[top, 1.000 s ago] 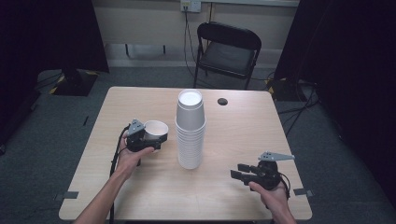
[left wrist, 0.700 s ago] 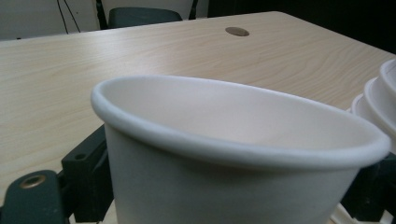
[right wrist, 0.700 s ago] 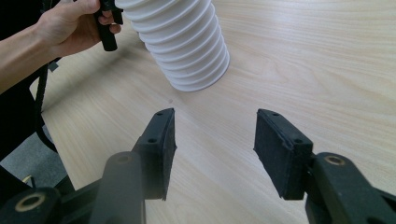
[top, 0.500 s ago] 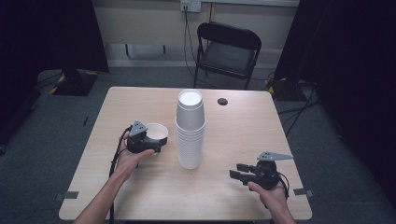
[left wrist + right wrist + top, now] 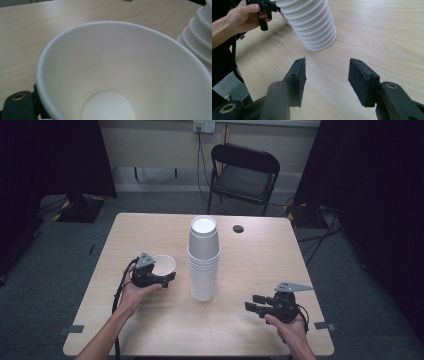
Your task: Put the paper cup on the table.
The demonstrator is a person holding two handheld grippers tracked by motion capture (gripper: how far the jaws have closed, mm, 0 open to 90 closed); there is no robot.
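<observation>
High view: your left gripper (image 5: 161,276) grips a single paper cup (image 5: 163,265), mouth up, just left of the cup stack (image 5: 203,260) on the wooden table (image 5: 260,265). The cup is thin, smooth white paper, tapered to a small flat base; squeeze harder and its wall could buckle. Swing it right carelessly and you could topple the tall ribbed stack. Your right gripper (image 5: 326,82) hovers with rubbery black pads (image 5: 359,80) apart, empty, near the table's front edge.

One loose paper cup (image 5: 163,265), one cup stack (image 5: 203,262), one chair (image 5: 243,170), two grippers
</observation>
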